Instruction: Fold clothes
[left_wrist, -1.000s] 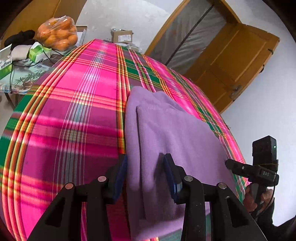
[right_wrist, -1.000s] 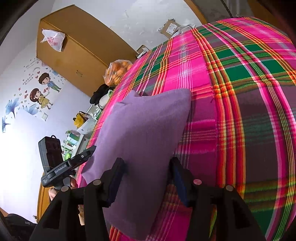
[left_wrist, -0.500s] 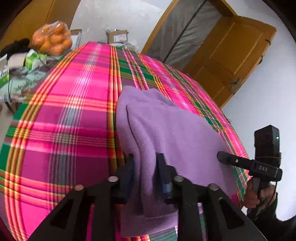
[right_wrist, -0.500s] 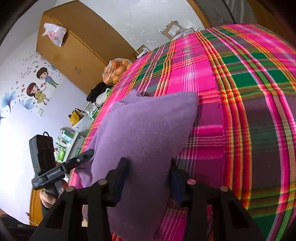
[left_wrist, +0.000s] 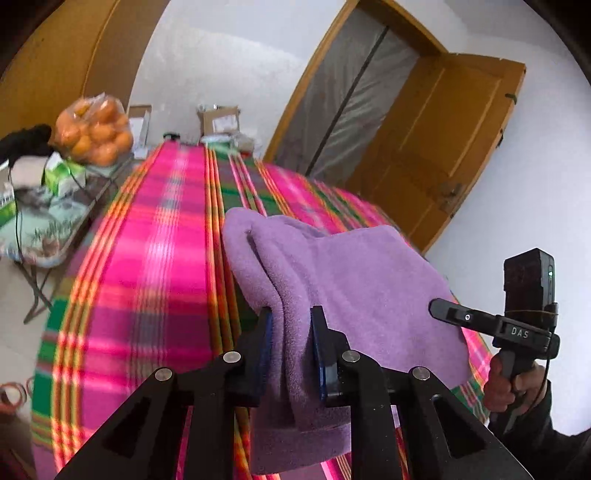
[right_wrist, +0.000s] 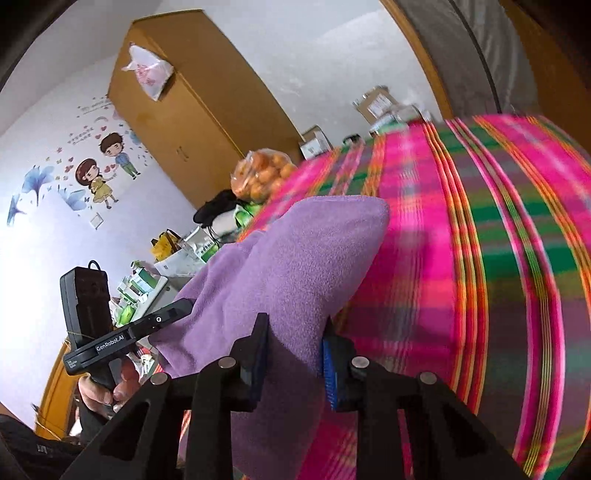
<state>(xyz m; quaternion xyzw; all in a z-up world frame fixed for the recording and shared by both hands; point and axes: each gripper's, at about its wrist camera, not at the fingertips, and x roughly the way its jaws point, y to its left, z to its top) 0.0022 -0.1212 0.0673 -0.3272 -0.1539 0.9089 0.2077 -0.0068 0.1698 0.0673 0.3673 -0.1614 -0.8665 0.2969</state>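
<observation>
purple cloth (left_wrist: 354, 280), pink-green plaid bedspread (left_wrist: 155, 266)

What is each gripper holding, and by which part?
Both hold the purple garment: the left gripper pinches its near left edge, the right gripper its near right edge.

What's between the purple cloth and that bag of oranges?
Only bare plaid blanket; nothing lies on it between the purple cloth and the bag of oranges beyond its far edge, shown in the left wrist view.

A folded purple fleece garment (left_wrist: 354, 280) is raised at its near edge above the plaid cover.
</observation>
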